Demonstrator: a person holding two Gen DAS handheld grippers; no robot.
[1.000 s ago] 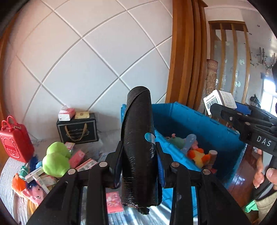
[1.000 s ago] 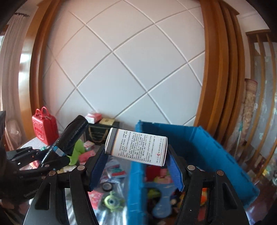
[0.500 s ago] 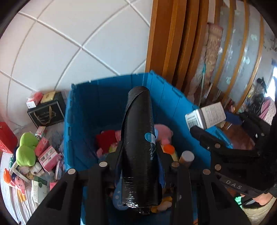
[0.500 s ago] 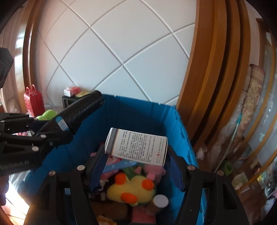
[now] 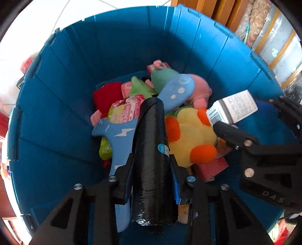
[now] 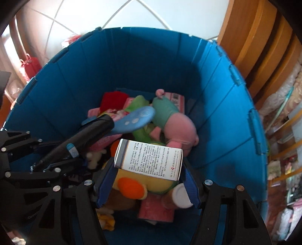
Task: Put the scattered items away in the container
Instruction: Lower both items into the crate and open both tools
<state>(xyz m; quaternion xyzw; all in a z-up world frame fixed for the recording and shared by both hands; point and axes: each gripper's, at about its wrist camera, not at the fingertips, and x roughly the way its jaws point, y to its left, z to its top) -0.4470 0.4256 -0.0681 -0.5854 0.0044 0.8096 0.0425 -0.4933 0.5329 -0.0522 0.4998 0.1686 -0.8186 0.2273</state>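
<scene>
My left gripper [image 5: 152,165] is shut on a black roll of bin bags [image 5: 151,150] and holds it over the inside of the blue container [image 5: 62,98]. My right gripper [image 6: 149,179] is shut on a white printed box [image 6: 151,160] and also hangs over the container [image 6: 217,105]. The box shows in the left wrist view [image 5: 234,111] at the right; the roll shows in the right wrist view [image 6: 85,139] at the left. In the container lie a yellow and orange plush [image 5: 190,135], a pink and green plush [image 6: 169,116], a blue toy [image 5: 175,94] and packets.
A wooden door frame [image 6: 264,47] stands behind the container at the right. A red bag [image 6: 30,66] sits outside the container at the left, by the white panelled wall [image 6: 151,13]. Cluttered shelves [image 6: 283,150] fill the far right.
Both grippers have moved from beside the container to above it and tipped downward. They now look into it, each still holding its item.
</scene>
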